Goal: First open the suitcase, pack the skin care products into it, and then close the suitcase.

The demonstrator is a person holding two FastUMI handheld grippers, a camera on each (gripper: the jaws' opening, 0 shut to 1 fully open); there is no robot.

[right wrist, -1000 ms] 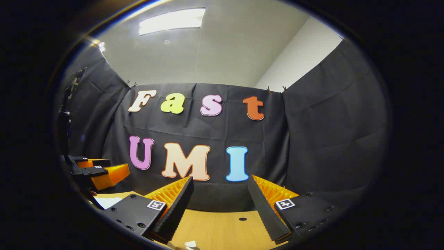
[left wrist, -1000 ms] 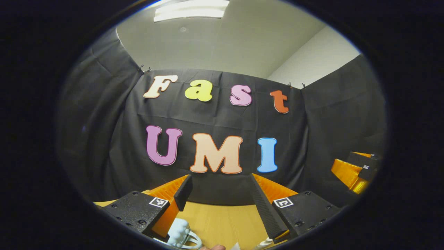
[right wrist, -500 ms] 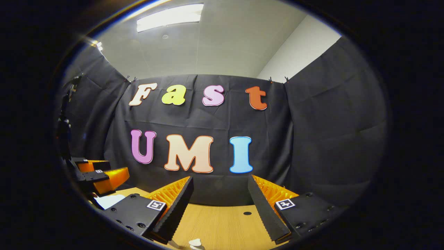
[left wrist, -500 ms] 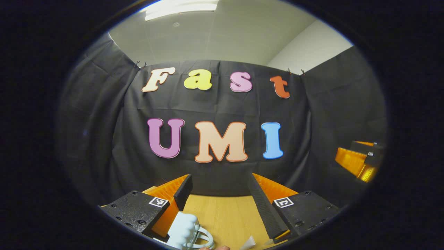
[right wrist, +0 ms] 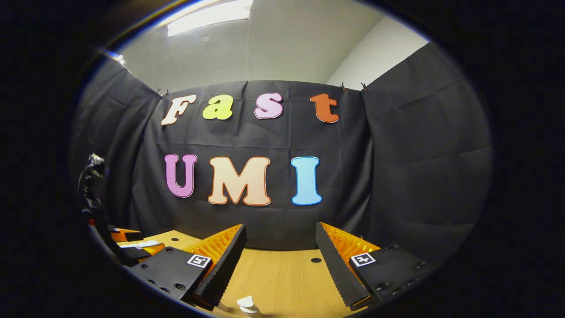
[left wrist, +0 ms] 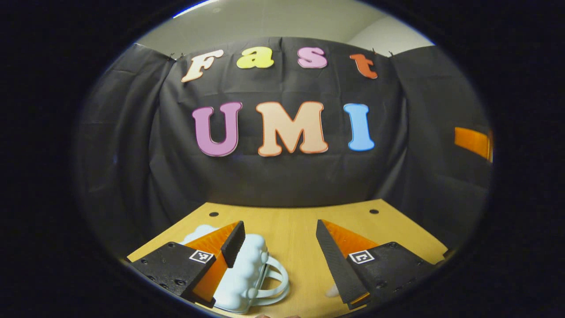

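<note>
Left gripper (left wrist: 280, 238) – fingers spread wide apart, nothing between them, held above the wooden table (left wrist: 291, 225). Below its left finger (left wrist: 233, 238) lies a small pale blue suitcase (left wrist: 245, 276) with a bumpy, cloud-like shell; it rests flat on the table, lid down. Its looped handle (left wrist: 276, 287) points toward the middle of the table. The left finger overlaps the case in the left gripper view; whether it touches cannot be told. By the tip of the right finger (left wrist: 333, 260), low at the edge of the view, a small whitish item (left wrist: 332, 290) sits on the table – too little of it visible to name. Two dark round holes in the tabletop near the far edge.

Right gripper (right wrist: 280, 240) – also spread wide, holding nothing, over the same table. Between its fingers, near the bottom edge of the right gripper view, a small white object (right wrist: 245, 303) stands on the wood, likely a skin care item's cap; details unclear. At far left of that view, part of the left gripper and something white beside it.

Black cloth wall (right wrist: 397, 154) behind the table, ceiling light (right wrist: 207, 13) above.
</note>
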